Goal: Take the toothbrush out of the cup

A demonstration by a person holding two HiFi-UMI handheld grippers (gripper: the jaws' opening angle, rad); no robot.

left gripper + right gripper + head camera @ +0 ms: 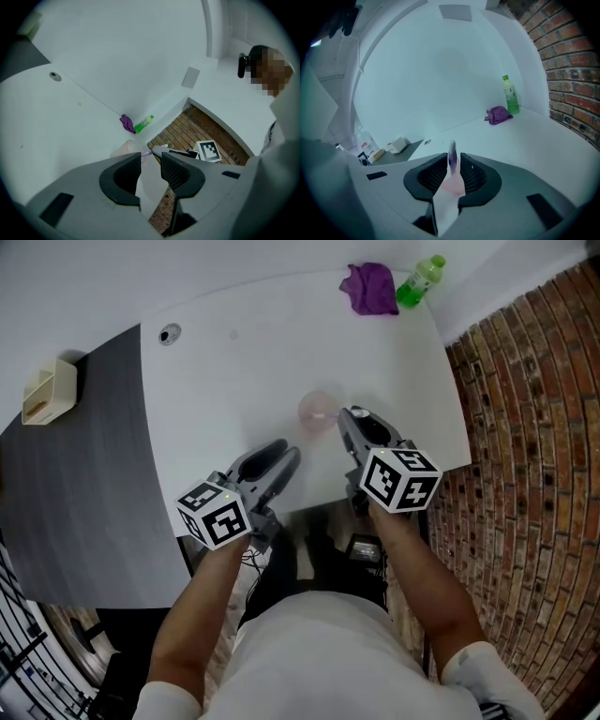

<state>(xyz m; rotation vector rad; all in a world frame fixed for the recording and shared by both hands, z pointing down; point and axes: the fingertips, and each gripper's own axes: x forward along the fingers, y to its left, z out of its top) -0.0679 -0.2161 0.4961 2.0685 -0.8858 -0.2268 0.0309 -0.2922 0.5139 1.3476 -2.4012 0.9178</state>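
A translucent pink cup (317, 409) stands near the front of the white table (234, 381). A purple and white toothbrush (452, 157) leans out of the cup (452, 183) towards me. My right gripper (349, 418) sits just right of the cup, and in the right gripper view its jaws (452, 161) are shut on the toothbrush shaft, with the tip sticking up above them. In the left gripper view the toothbrush (146, 153) runs from the cup (125, 148) to the right gripper's tip (159, 150). My left gripper (284, 454) hovers open at the table's front edge, nothing between its jaws (151, 161).
A green bottle (420, 280) and a crumpled purple cloth (370, 287) lie at the table's far right corner. A brick surface (525, 427) borders the right side. To the left are a dark grey tabletop (75, 484) and a beige box (52, 390).
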